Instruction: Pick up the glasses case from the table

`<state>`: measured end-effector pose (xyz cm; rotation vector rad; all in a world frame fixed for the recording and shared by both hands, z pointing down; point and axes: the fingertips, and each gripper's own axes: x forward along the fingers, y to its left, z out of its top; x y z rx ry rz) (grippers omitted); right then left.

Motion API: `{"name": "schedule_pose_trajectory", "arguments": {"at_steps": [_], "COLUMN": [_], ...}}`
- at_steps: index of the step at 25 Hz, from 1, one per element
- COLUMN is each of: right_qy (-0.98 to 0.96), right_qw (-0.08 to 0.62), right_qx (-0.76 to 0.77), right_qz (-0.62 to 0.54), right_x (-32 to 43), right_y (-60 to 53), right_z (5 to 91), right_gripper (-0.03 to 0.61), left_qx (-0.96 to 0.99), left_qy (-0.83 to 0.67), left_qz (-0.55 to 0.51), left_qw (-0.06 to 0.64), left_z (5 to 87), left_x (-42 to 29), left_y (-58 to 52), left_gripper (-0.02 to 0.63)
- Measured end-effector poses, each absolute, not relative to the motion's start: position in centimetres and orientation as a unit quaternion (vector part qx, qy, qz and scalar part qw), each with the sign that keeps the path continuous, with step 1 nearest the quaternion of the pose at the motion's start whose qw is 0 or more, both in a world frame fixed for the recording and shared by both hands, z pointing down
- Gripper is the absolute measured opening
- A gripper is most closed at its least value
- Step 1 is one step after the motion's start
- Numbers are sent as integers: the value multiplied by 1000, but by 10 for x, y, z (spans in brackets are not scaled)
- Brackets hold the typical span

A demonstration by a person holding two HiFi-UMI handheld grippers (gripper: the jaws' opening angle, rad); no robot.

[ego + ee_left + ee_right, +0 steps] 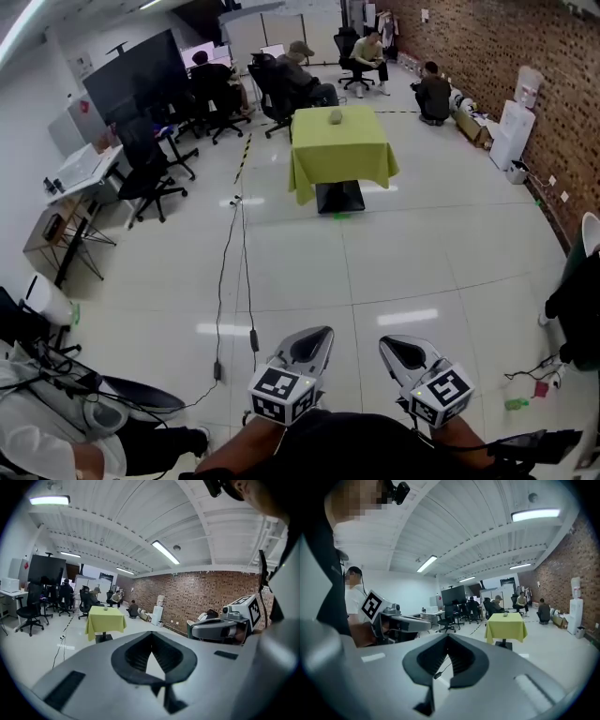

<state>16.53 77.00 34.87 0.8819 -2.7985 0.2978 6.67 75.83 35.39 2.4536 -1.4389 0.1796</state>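
The glasses case (336,116) is a small grey thing lying on a table with a yellow-green cloth (341,150), far across the room. It shows tiny in the left gripper view (106,608) and in the right gripper view (505,614). My left gripper (322,335) and right gripper (388,345) are held side by side close to my body, pointing toward the table and several steps from it. In each gripper's own view the left gripper (152,633) and the right gripper (447,635) have their jaw tips together with nothing between them.
A black cable (246,281) runs along the white tiled floor between me and the table. Office chairs (150,178) and desks line the left side. People sit behind the table (305,80). A brick wall (487,56) borders the right. Another person (56,431) is at lower left.
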Motion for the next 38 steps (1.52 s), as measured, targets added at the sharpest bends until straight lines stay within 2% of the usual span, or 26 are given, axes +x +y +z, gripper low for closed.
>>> {"name": "schedule_pose_trajectory", "arguments": {"at_steps": [8, 19, 28, 38], "right_qy": [-942, -934, -930, -925], "right_qw": [101, 111, 123, 127], "right_qx": [304, 323, 328, 346], "right_qz": [100, 101, 108, 92], "right_x": [173, 171, 141, 98], "right_y": [775, 769, 754, 724], "right_z": [345, 349, 349, 365], "right_gripper": [3, 3, 3, 3], "left_qx": [862, 861, 872, 879], "left_qy": [-479, -483, -465, -458], "left_qz": [75, 92, 84, 54], "left_qw": [149, 129, 128, 124], "left_z": [350, 351, 350, 353], "left_x": [82, 63, 48, -1], "left_y": [764, 761, 744, 703], "left_gripper": [6, 6, 6, 6]}}
